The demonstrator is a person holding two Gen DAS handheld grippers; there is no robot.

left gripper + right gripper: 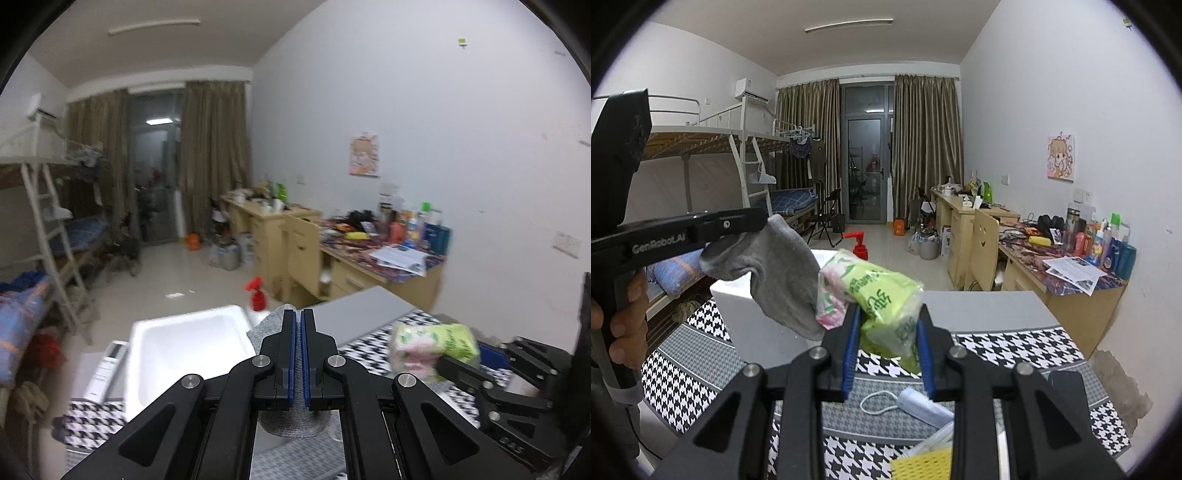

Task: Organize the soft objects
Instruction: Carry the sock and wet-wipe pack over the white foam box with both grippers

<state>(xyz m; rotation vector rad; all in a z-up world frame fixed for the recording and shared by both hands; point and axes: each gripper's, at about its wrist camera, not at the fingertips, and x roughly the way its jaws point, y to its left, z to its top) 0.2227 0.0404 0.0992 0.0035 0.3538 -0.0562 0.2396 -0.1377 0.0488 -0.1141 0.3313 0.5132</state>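
the left gripper (298,321) has its blue-padded jaws pressed together on a grey sock (775,273), pinching a thin fold of the fabric so the rest hangs limp below; the right wrist view shows the sock drooping from the tip of that gripper, with the person's hand (624,325) wrapped around its handle. the right gripper (886,332) is partly closed on a soft pack of tissues (882,295) in green and pink plastic wrap, the pads squeezing the wrapper's sides, likely just enough to keep the squashy pack from slipping. both items are held up in the air above a table covered with a black and white houndstooth cloth (1015,350), close to each other and near a white plastic bin (184,339) that sits on the table just ahead of the left gripper, which looks like the place the soft things are meant to go. still lying on the cloth below the right gripper are a face mask (916,402) with its ear loop and a yellow sponge cloth (923,465), probably waiting their turn. beyond the bin stands a red pump bottle (858,243).
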